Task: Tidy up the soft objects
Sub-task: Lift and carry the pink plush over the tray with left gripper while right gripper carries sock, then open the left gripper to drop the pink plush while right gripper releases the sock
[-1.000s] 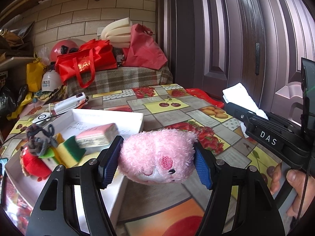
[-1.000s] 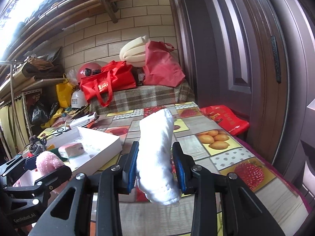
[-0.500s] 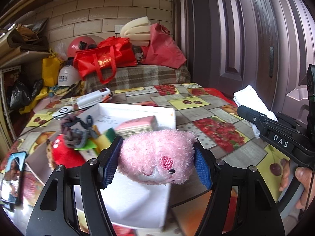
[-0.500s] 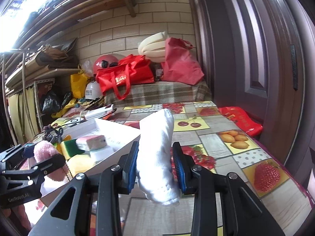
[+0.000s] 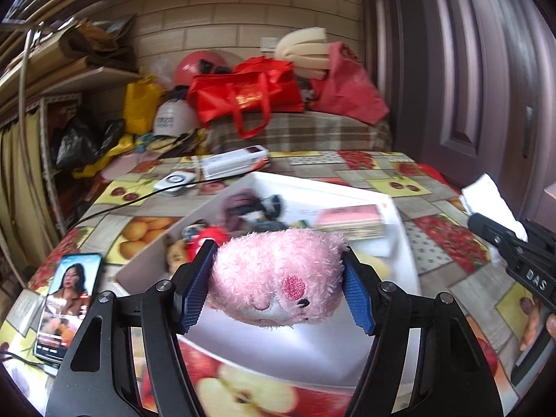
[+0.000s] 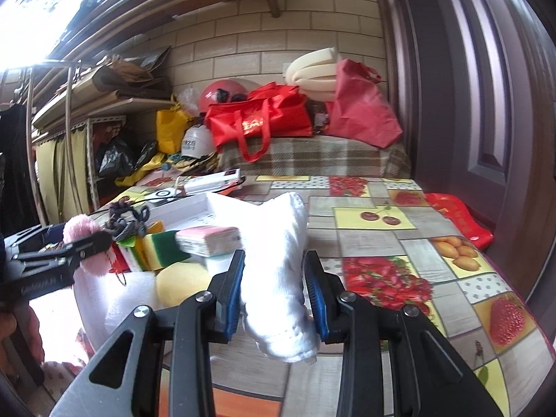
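My left gripper (image 5: 276,290) is shut on a pink plush toy (image 5: 278,288) and holds it above the near part of a white box (image 5: 405,253). The box holds a pink-topped sponge (image 5: 349,220), a dark knitted item (image 5: 243,205) and a red soft toy (image 5: 208,239). My right gripper (image 6: 276,299) is shut on a white sock (image 6: 278,271), held upright above the table just right of the box (image 6: 180,205). The right gripper and the sock's tip (image 5: 490,198) show at the right edge of the left wrist view.
A phone (image 5: 67,295) with a lit screen lies on the fruit-patterned tablecloth (image 6: 399,260) left of the box. A white device (image 5: 173,182) with a black cable and a white carton (image 5: 236,165) lie behind the box. Red bags (image 6: 260,121) sit on a bench beyond the table. A door stands to the right.
My left gripper has moved left with the plush toy, from beside the box to above it. My right gripper has moved left toward the box with the sock.
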Motion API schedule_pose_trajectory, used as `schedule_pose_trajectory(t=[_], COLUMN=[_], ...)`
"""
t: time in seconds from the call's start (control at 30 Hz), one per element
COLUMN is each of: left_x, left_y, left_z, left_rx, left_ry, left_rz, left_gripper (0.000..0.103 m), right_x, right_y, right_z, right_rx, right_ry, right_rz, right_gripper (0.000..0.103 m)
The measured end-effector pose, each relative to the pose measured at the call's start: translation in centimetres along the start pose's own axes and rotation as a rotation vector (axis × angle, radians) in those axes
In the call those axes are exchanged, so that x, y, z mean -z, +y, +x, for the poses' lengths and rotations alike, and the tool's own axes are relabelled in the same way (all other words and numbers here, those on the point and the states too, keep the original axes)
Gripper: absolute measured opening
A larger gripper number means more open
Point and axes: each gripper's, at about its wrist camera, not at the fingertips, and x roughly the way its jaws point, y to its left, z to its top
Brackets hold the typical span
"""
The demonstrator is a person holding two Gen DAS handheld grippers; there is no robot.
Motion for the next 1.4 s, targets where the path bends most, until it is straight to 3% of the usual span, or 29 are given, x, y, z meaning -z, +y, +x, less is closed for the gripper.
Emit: schedule_pose_trajectory(t=[0.33, 0.8, 1.1, 1.4], left_x=[0.1, -0.9, -1.1, -1.8], left_y=[4.6, 4.7, 5.5, 5.6], left_z=[2.1, 4.9, 6.6, 7.8], left_rx=[-0.005, -0.010, -0.013, -0.026], left_ry=[0.108, 0.155, 0.196, 0.203], left_rz=[-0.160, -0.106, -0.134, -0.156], left_gripper=[0.068, 0.068, 0.068, 0.068], right_x=[-0.4, -1.0, -1.3, -2.1], right_y=[4.0, 7.3, 6.6, 6.6], right_z=[2.0, 7.4, 10.2, 11.8], right_rx=[-0.107, -0.260, -0.256, -0.205], right_ry=[0.033, 0.196, 0.261, 0.261], right_rz=[-0.089, -0.074, 0.004, 0.000], right_gripper=[0.034, 0.034, 0.034, 0.034])
